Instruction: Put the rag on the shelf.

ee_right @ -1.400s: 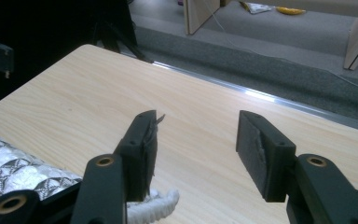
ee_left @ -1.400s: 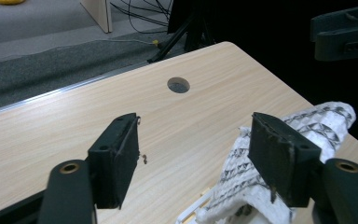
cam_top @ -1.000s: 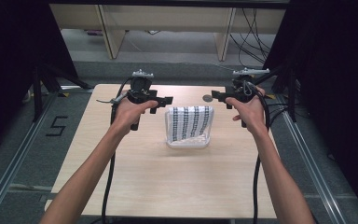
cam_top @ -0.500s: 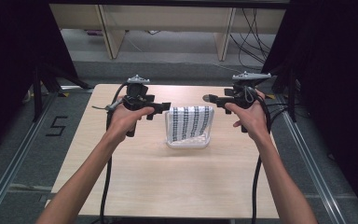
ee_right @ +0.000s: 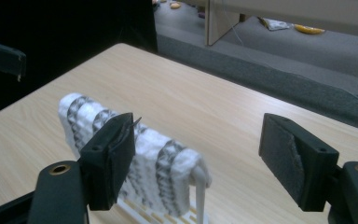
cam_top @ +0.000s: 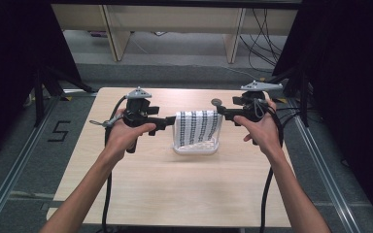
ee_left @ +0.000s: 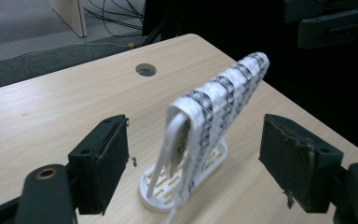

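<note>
Two tongs flank patterned towel (cam_top: pixel 198 127) draped over white rack (ee_left: pixel 168 154): left gripper (cam_top: pixel 171 120) and right gripper (cam_top: pixel 220 112) both spread, towel ends between jaws, seemingly poised to lift it off

My table (cam_top: pixel 175 194): pale wood, round hole (cam_top: pixel 217 102) near far edge. White rack (cam_top: pixel 196 147) sits on it mid-table, patterned towel (cam_top: pixel 198 126) draped over.
</note>
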`<act>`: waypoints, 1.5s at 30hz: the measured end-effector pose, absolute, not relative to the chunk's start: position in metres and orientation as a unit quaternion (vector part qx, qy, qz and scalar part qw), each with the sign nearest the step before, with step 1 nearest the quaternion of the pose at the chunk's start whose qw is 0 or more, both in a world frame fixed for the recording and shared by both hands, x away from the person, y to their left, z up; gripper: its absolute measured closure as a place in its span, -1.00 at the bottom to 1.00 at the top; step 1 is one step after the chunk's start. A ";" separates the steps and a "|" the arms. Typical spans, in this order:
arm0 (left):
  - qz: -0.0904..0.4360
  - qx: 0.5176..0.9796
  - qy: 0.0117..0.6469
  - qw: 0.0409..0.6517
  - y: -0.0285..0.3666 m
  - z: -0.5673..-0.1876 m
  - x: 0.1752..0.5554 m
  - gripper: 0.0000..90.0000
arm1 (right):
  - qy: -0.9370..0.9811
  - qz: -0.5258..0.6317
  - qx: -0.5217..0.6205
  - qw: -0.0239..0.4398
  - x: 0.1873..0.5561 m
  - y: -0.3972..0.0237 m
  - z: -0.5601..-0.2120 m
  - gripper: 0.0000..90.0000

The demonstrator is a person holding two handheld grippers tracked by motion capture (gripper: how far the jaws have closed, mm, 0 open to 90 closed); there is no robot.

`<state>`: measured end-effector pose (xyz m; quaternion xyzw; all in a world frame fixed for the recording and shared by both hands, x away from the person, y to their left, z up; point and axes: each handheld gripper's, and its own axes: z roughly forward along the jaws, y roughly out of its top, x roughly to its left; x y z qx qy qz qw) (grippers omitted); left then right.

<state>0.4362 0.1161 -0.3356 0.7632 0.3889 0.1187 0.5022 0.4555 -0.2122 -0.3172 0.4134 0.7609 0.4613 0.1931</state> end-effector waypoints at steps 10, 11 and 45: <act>0.123 0.770 0.367 0.507 0.128 -0.352 0.406 -0.51 | 0.763 0.468 0.403 0.191 0.438 -0.215 -0.329 -0.38; 0.123 0.770 0.367 0.507 0.128 -0.352 0.406 -0.51 | 0.763 0.468 0.403 0.191 0.438 -0.215 -0.329 -0.38; 0.128 0.789 0.353 0.487 0.143 -0.381 0.370 -0.53 | 0.769 0.482 0.380 0.178 0.400 -0.222 -0.349 -0.42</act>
